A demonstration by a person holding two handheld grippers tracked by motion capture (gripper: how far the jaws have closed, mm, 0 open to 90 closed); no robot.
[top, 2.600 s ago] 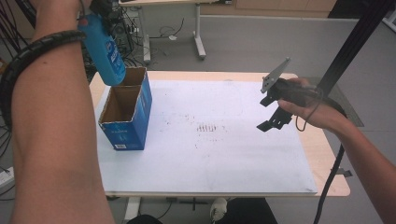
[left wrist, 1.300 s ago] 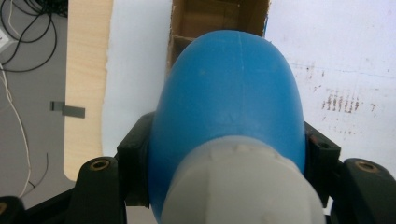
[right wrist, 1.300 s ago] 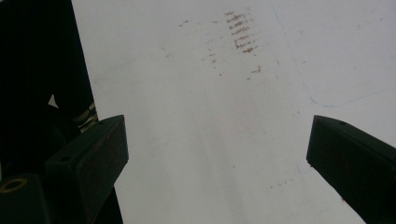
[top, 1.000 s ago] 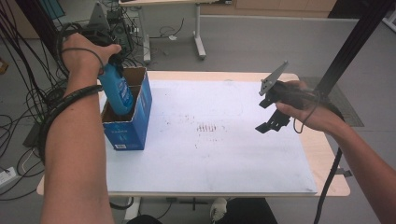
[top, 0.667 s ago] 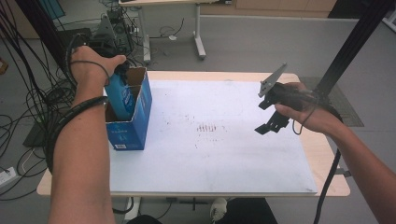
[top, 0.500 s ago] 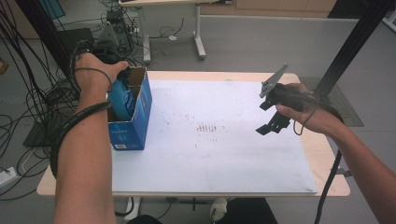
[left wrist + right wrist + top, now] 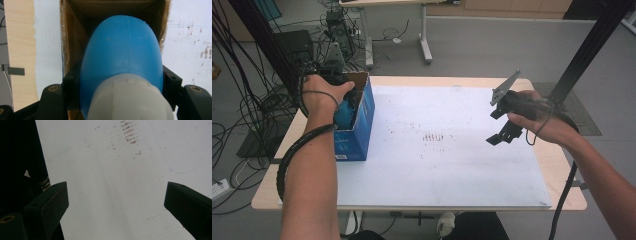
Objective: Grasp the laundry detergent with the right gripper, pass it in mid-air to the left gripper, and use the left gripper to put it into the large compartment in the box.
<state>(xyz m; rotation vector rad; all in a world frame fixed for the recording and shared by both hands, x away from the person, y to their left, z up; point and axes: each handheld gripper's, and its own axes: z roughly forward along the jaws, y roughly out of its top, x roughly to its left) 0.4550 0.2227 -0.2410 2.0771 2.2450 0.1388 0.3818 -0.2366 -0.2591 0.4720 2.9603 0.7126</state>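
White tabletop [image 7: 452, 165]: left hand-held gripper [image 7: 120, 82] pinches blue bottle [image 7: 122, 50] inside cardboard box [image 7: 362, 120]; right hand-held gripper [image 7: 115, 202] spread.

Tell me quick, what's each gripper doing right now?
Left gripper: closed on the blue bottle, inside the cardboard box.
Right gripper: open, holding nothing, above the white table top.

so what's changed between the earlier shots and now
The left gripper has carried the blue bottle down from above the box into its open top, jaws clamped on it throughout. The right gripper stayed open above the white mat; the box has not shifted.
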